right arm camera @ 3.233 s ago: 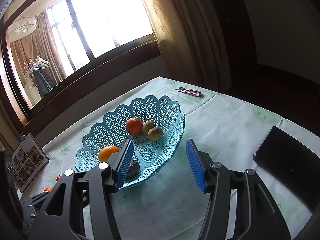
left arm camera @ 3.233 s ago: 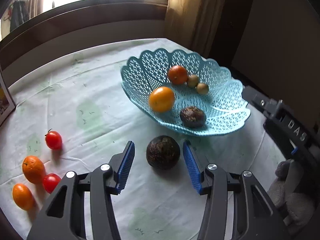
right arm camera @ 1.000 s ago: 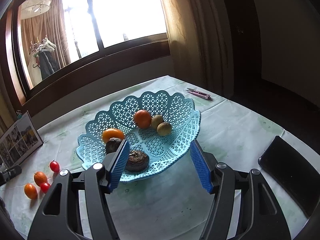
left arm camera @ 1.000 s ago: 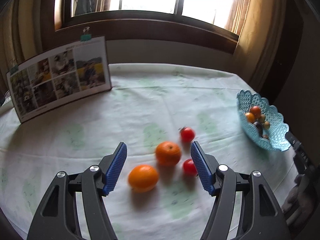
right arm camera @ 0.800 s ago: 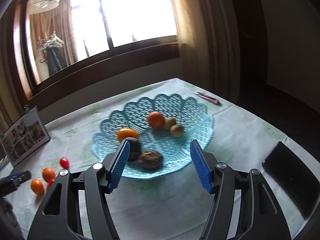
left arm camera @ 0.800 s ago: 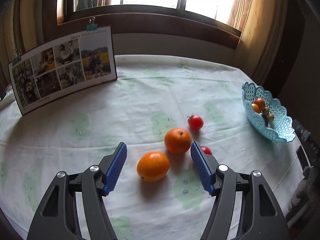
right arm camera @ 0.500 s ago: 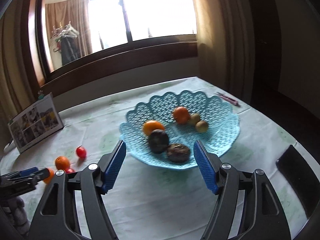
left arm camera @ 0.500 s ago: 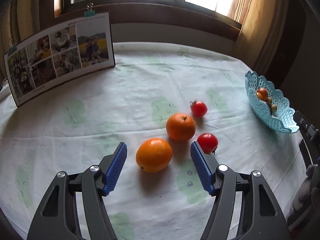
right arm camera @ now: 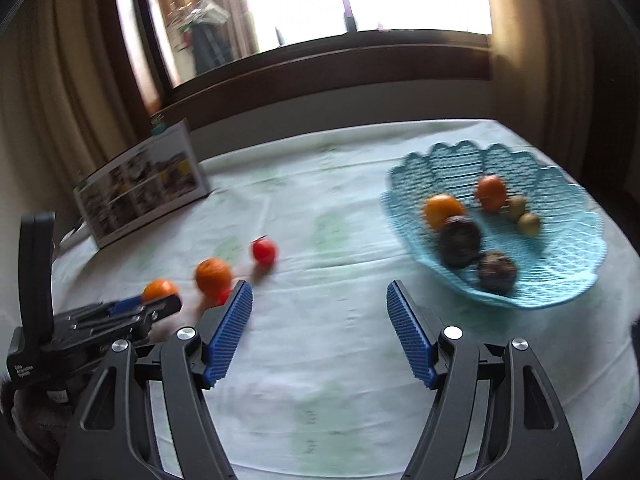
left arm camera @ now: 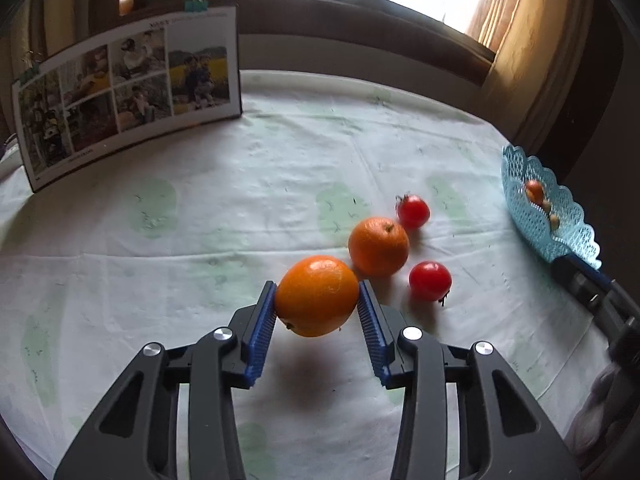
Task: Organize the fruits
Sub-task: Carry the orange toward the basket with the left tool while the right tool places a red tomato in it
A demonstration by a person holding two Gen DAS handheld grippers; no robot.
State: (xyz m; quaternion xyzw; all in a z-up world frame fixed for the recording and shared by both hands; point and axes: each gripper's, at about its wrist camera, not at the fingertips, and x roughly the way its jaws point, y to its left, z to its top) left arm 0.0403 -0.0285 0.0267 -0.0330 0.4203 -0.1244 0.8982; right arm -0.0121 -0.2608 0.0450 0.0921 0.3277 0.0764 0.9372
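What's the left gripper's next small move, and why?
Probably lift straight up. The left gripper has just closed its jaws onto the near orange, pads against both sides, while the fruit appears to sit on the tablecloth. The blue basket lies off to the right.

So the near orange (left arm camera: 316, 295) is wedged between the blue pads of the left tongs (left arm camera: 317, 312). Just past their right tip sits a second orange (left arm camera: 378, 245), flanked by two red tomatoes (left arm camera: 413, 211) (left arm camera: 430, 281). Way off right, the blue lattice basket (right arm camera: 560, 248) holds more fruit.
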